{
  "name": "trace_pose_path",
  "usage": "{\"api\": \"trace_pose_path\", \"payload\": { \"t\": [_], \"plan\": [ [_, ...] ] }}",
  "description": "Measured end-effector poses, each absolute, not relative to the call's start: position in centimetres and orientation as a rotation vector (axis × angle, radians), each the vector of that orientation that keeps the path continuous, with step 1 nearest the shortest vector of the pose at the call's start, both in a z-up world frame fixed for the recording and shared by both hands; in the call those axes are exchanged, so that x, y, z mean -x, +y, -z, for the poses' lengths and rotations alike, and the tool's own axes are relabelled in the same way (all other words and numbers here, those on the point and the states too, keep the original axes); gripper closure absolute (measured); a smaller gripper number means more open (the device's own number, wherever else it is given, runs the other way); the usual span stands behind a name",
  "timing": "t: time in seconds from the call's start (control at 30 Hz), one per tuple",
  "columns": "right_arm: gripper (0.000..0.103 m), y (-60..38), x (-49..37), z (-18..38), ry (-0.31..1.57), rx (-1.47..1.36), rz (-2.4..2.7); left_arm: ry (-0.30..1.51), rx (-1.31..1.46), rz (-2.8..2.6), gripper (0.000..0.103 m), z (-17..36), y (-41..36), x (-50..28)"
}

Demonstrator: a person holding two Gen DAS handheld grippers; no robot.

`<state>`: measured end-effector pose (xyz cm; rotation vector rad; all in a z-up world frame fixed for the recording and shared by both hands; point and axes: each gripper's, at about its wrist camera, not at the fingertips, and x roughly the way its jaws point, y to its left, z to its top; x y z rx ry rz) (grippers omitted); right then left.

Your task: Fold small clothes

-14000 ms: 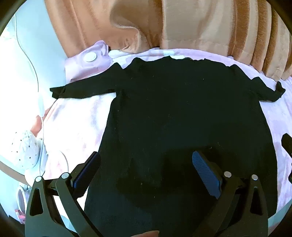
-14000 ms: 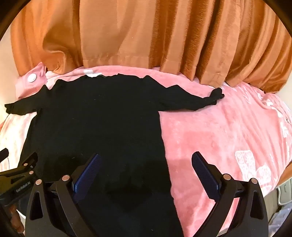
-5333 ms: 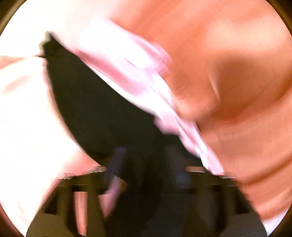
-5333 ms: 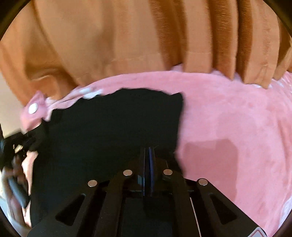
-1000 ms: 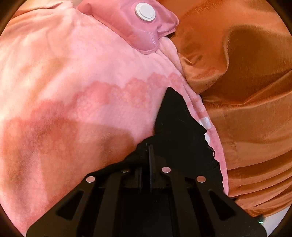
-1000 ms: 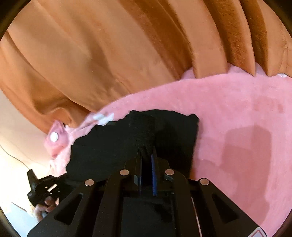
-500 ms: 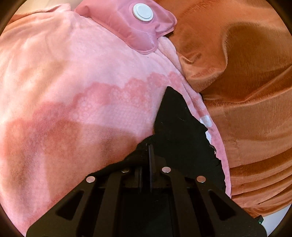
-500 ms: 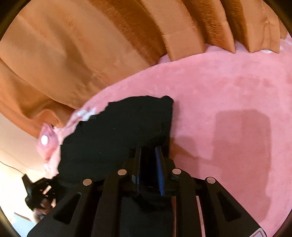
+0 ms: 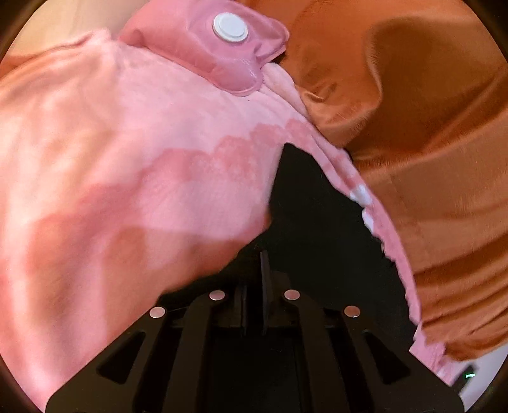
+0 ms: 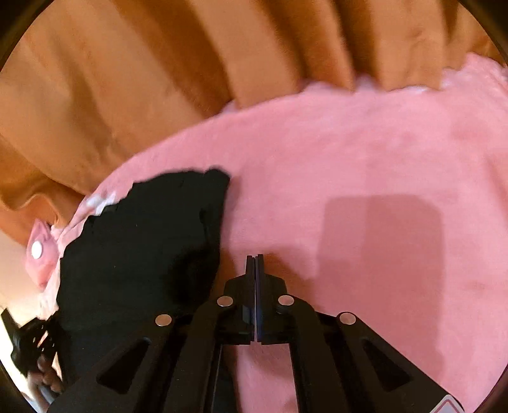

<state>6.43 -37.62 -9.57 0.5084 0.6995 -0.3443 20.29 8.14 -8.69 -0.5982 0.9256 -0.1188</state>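
Observation:
The black long-sleeved garment lies partly folded on the pink blanket; it also shows in the left wrist view. My left gripper is shut on the black garment's edge, the cloth bunched around its jaws. My right gripper is shut with nothing between its jaws, just right of the garment's right edge and over bare blanket. The left gripper also shows at the lower left of the right wrist view, held in a hand.
An orange curtain hangs along the far side of the bed. A pink pouch with a white round cap lies at the blanket's far corner. A lace-patterned pink area spreads left of the garment.
My right gripper has let go of the garment, shifted right off it and closed empty. The left gripper keeps its hold and has barely moved.

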Motion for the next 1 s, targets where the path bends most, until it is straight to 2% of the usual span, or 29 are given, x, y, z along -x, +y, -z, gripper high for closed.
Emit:
{"api": "trace_pose_path", "payload": {
  "t": [0.03,0.07,0.1,0.13,0.2,0.3,0.37,0.43,0.53,0.6,0.67,0.73,0.77,0.8,0.83,0.87,0.9,1.0],
  "plan": [
    [0.098,-36.5,-4.1,8.5,0.676,-0.475,0.349,0.923,0.574,0.116,0.092,7.8,8.5,-18.8],
    [0.09,-35.8,-2.5,8.1,0.672,-0.468,0.337,0.921,0.542,0.141,0.085,7.1,8.7,-17.3],
    [0.087,-34.5,0.5,8.1,0.682,-0.475,0.302,0.928,0.503,0.159,0.075,6.7,9.0,-15.9],
    [0.083,-33.6,2.6,8.5,0.702,-0.482,0.267,0.946,0.433,0.163,0.069,6.2,9.5,-13.8],
    [0.063,-31.5,7.4,10.4,0.791,-0.492,0.226,0.977,0.32,0.142,0.053,6.1,10.9,-10.4],
    [0.056,-30.1,13.4,13.1,0.931,-0.628,0.202,1.125,0.256,0.127,0.049,7.6,14.5,-6.3],
    [0.046,-29.4,15.3,13.8,0.939,-0.708,0.121,1.173,0.45,0.191,0.048,7.9,18.0,-4.4],
    [0.045,-28.5,16.3,14.4,0.979,-0.644,0.173,1.23,0.439,0.177,0.042,8.2,18.9,-3.7],
    [0.043,-27.1,16.7,15.0,0.993,-0.542,0.195,1.229,0.386,0.189,0.041,8.4,18.6,-2.4],
    [0.042,-26.3,16.9,14.9,0.977,-0.476,0.203,1.227,0.313,0.197,0.031,8.3,17.6,-1.7],
    [0.041,-25.3,16.8,14.9,0.969,-0.452,0.205,1.205,0.214,0.188,0.028,8.4,16.2,-1.2],
    [0.044,-24.6,16.6,14.9,0.956,-0.426,0.187,1.195,0.102,0.16,0.03,8.6,14.5,-1.0],
    [0.054,-24.5,16.8,14.9,0.953,-0.408,0.183,1.184,0.058,0.153,0.039,8.5,13.8,-0.8],
    [0.081,-24.3,16.3,14.8,0.952,-0.386,0.187,1.176,0.041,0.153,0.056,8.4,13.5,-0.6],
    [0.098,-24.4,15.9,14.9,0.96,-0.403,0.167,1.176,0.052,0.167,0.068,8.3,13.4,-0.4],
    [0.097,-24.7,15.5,14.8,0.953,-0.444,0.152,1.188,0.087,0.188,0.092,8.3,13.6,-0.4],
    [0.098,-25.2,15.8,14.6,0.937,-0.503,0.128,1.206,0.151,0.222,0.099,8.3,14.1,-0.3],
    [0.098,-25.6,17.4,12.7,0.877,-0.543,0.115,1.172,0.208,0.254,0.099,6.6,15.2,1.5]
  ]
}}
